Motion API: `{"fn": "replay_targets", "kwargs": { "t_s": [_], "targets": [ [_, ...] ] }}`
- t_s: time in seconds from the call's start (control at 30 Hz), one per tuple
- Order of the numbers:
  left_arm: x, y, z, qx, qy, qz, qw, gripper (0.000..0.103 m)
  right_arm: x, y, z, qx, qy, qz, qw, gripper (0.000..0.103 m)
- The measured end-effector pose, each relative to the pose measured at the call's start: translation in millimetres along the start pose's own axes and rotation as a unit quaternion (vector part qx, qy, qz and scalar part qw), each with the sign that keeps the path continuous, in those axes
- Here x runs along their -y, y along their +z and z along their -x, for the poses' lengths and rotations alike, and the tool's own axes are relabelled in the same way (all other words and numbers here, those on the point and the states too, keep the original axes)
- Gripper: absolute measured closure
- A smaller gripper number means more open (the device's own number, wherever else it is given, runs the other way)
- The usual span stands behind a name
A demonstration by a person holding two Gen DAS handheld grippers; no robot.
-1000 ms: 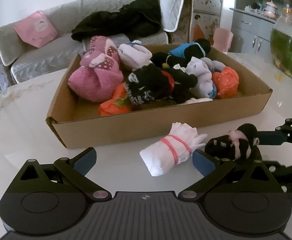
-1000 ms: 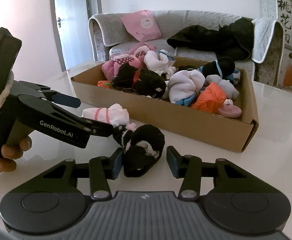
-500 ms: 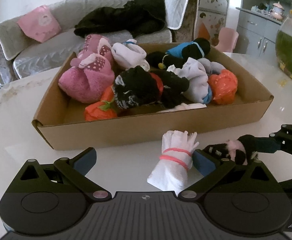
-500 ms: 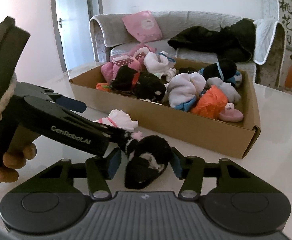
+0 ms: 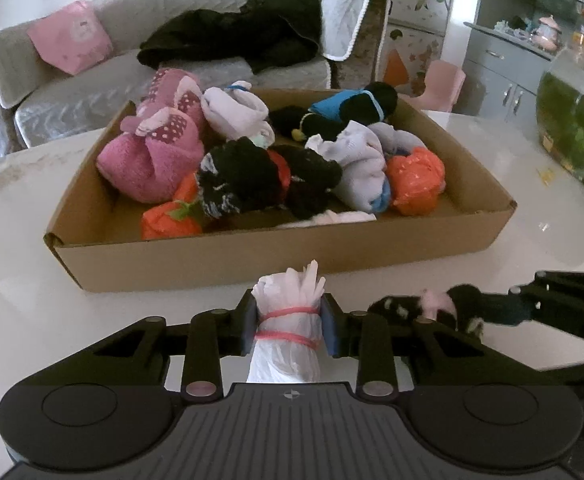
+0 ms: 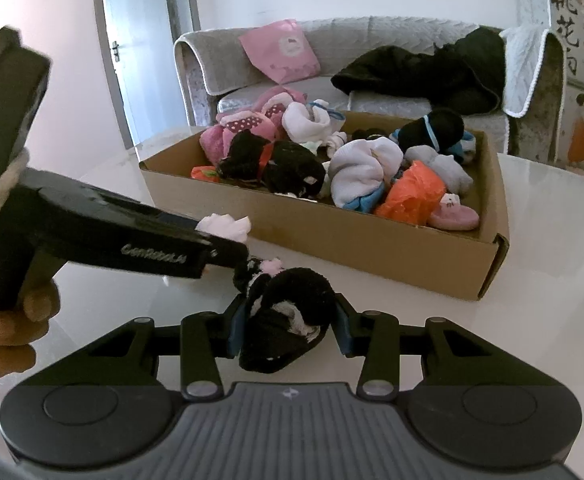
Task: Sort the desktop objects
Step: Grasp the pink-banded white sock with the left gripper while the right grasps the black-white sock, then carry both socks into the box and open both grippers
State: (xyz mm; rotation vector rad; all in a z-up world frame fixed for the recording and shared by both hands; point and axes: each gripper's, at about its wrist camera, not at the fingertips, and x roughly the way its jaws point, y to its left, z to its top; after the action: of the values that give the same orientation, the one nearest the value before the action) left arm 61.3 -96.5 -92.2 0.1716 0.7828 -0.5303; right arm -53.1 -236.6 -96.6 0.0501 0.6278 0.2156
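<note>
Left tool had just clamped the white sock roll; right tool squeezed the black bundle. Soft fabric might slip mid-lift.

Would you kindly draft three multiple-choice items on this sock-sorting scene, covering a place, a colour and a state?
1. Where does the white sock bundle lie?
A. inside the cardboard box
B. on the table in front of the cardboard box
C. on the sofa

2. What colour are the bands around the white sock bundle?
A. pink
B. green
C. blue

3. How does the right gripper stand?
A. wide open over bare table
B. shut on nothing
C. closed on the black fuzzy sock bundle

Answers:
1 B, it sits on the white table, before the near wall of the cardboard box.
2 A, two pink bands circle it between the left gripper pads.
3 C, both pads press the flanks of the black fuzzy sock bundle.
</note>
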Motion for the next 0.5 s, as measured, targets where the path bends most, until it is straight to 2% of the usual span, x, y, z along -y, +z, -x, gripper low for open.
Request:
{"fn": "replay_targets", "kwargs": {
  "t_s": [0.27,0.5],
  "targets": [
    [-7.9,-4.1,32.7,0.000,-0.007,0.024,0.9997,0.064,11.9,-4.5,17.1,0.002,-0.003,-0.019,1.000,0.064],
    [-13.1,0.0,95.5,0.031,0.012,0.018,0.9993,0.064,25.0,-0.6,51.8,0.026,-0.013,-0.039,0.999,0.064]
  ]
}}
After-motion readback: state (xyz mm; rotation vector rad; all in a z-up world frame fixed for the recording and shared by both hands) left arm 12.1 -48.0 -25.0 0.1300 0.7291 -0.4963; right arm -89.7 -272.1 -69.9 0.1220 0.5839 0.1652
